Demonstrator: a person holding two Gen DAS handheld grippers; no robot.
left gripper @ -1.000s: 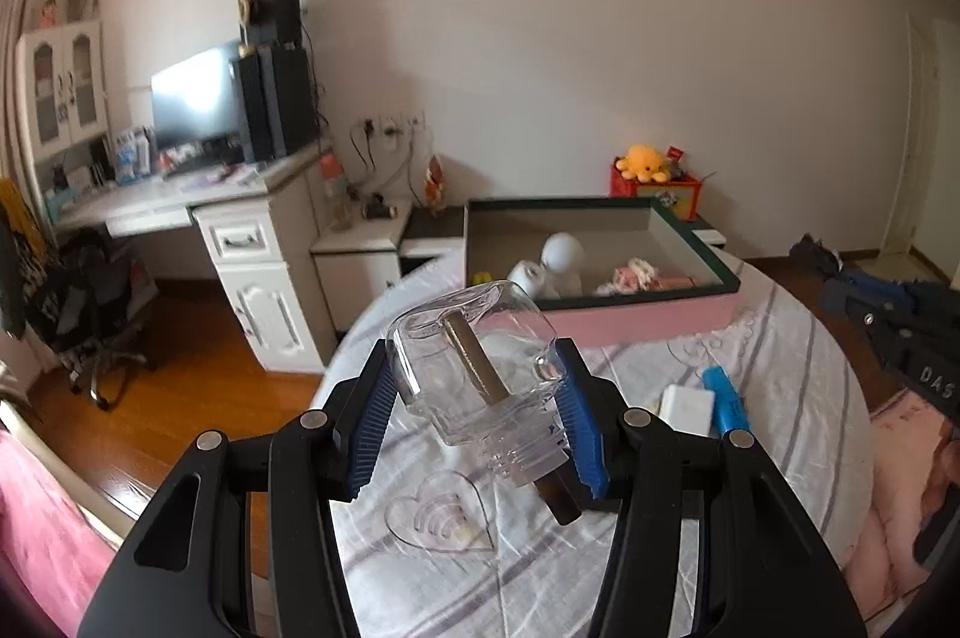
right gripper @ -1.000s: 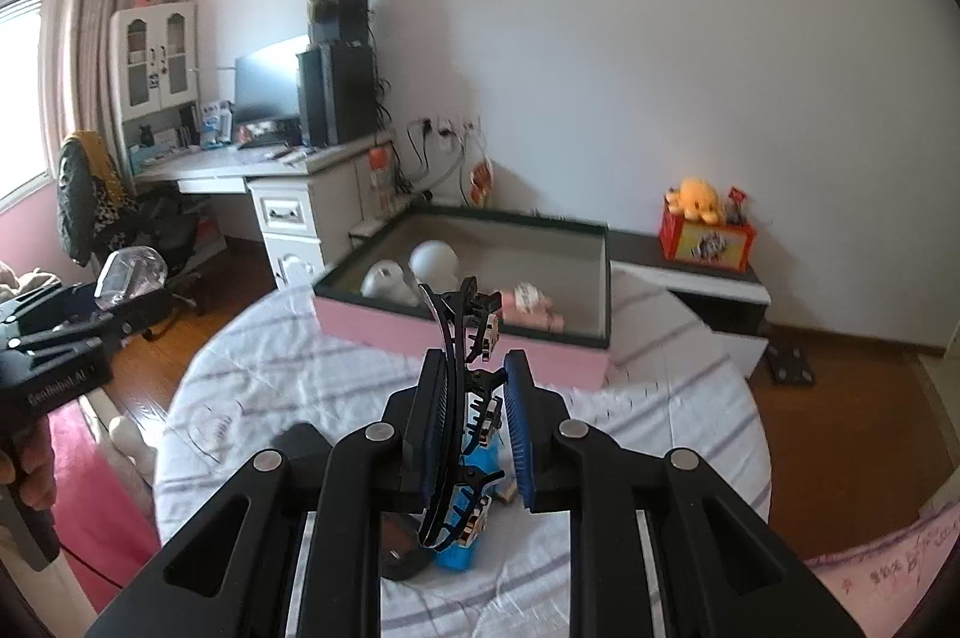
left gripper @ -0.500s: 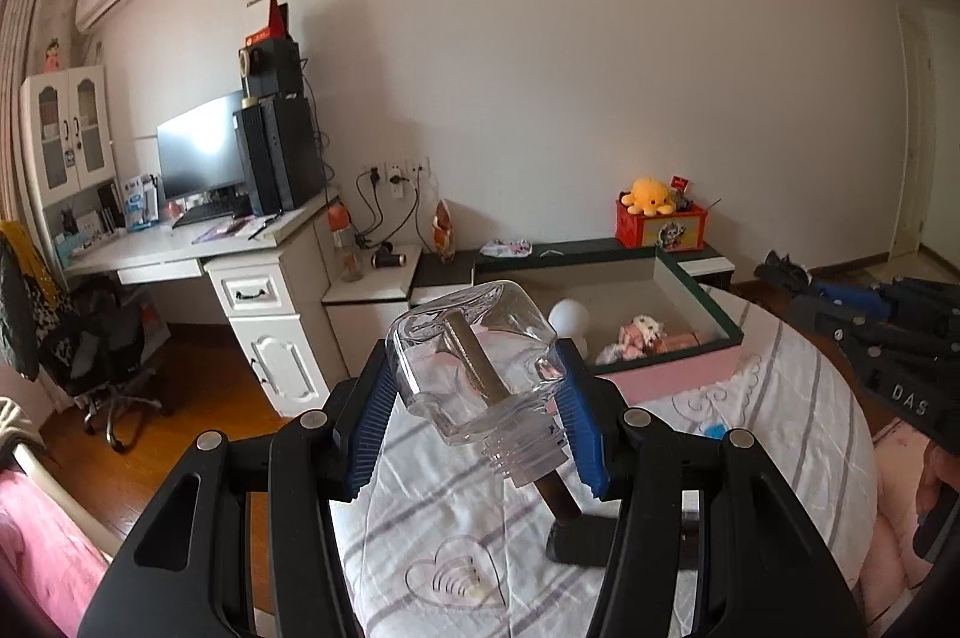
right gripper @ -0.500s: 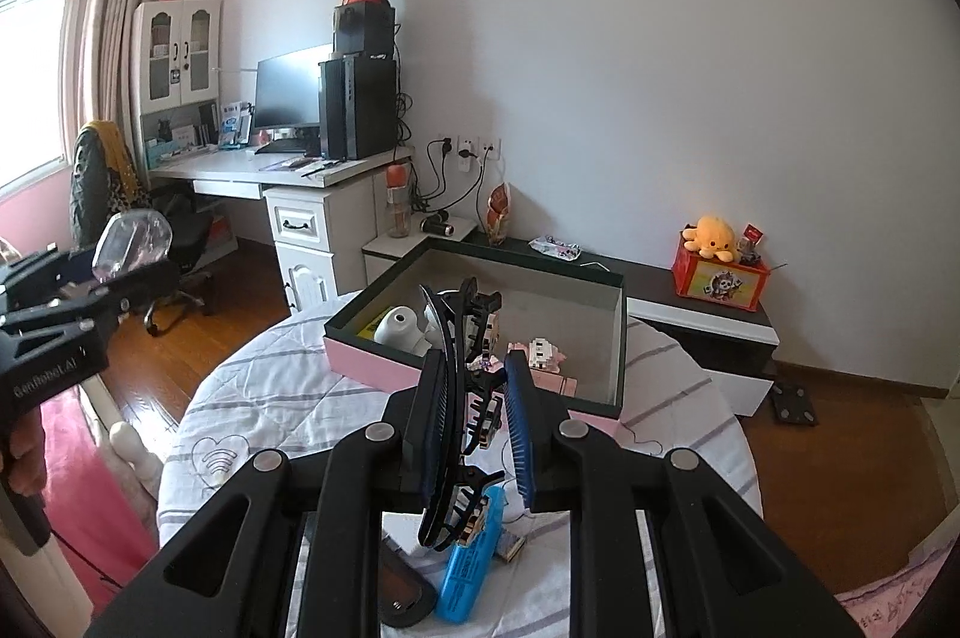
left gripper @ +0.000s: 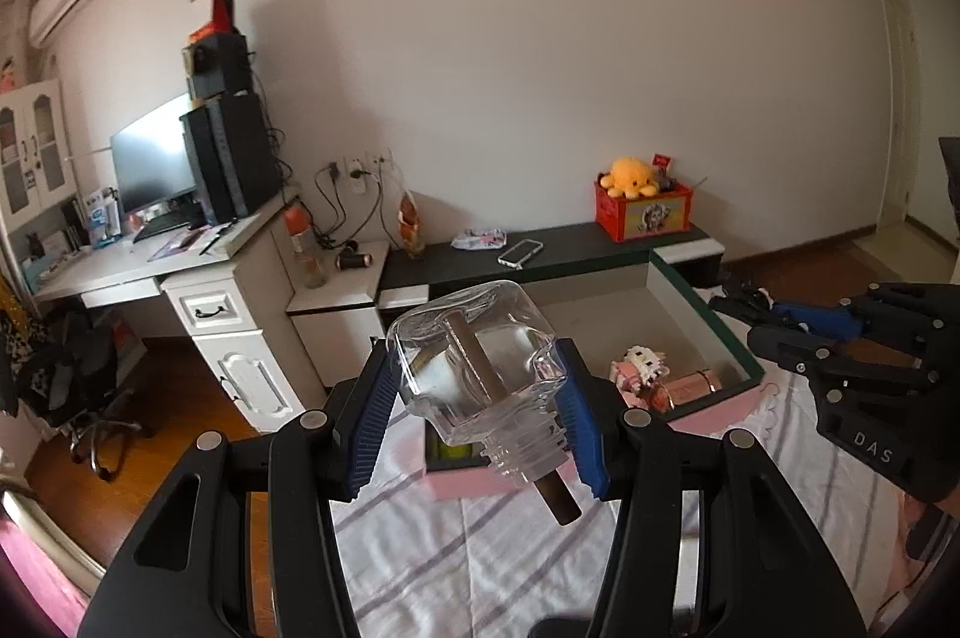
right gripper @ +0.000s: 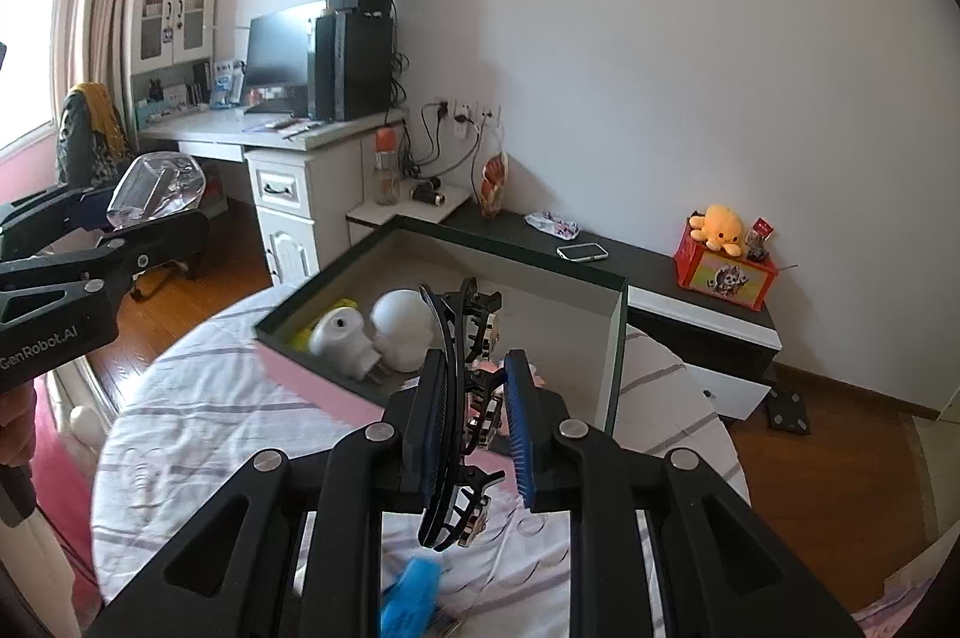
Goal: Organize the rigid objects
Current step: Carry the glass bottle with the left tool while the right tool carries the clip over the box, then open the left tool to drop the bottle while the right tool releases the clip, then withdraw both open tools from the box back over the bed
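- On the round desk (right gripper: 198, 398) at 12 o'clock, the pink box (right gripper: 318, 377) holds white round items.
- Left hand-held gripper (left gripper: 474, 413) clamps a clear glass bottle (left gripper: 474, 374), raised before the box.
- Right hand-held gripper (right gripper: 474, 416) pinches a black hair clip (right gripper: 459, 398) above the box's near edge.

Both hand-held grippers, carrying the glass bottle (left gripper: 477, 380) and hair claw (right gripper: 462, 398), have moved closer to the box (right gripper: 615, 338).
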